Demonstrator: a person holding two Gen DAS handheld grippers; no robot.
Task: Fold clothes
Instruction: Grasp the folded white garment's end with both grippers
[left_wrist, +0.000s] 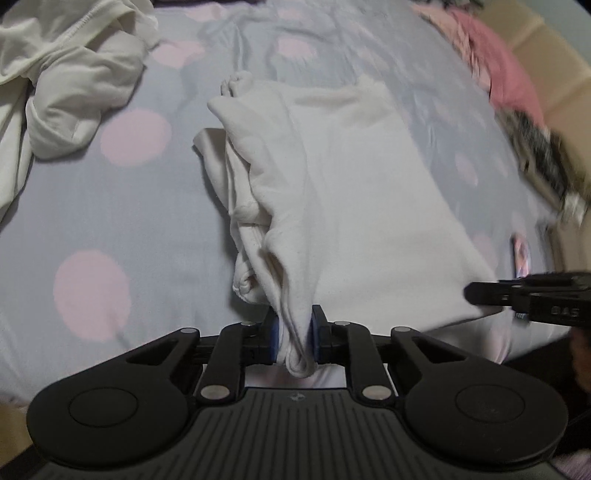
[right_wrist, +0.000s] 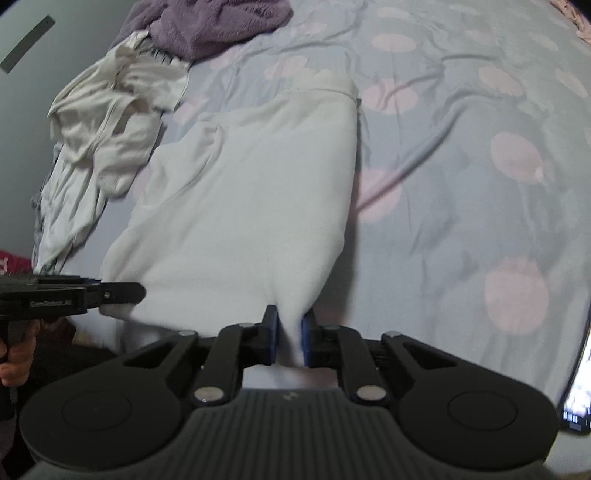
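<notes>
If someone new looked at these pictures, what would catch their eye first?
First, the white garment spread mid-bed on the pink-dotted sheet, its near edge pinched by both the left gripper and the right gripper. Then the crumpled cream clothes at far left, and a purple towel beyond them.

Home bedroom, bed under a dotted bedsheet (right_wrist: 461, 192), loose crumpled clothes (left_wrist: 70, 85), purple blanket (right_wrist: 214, 26)
</notes>
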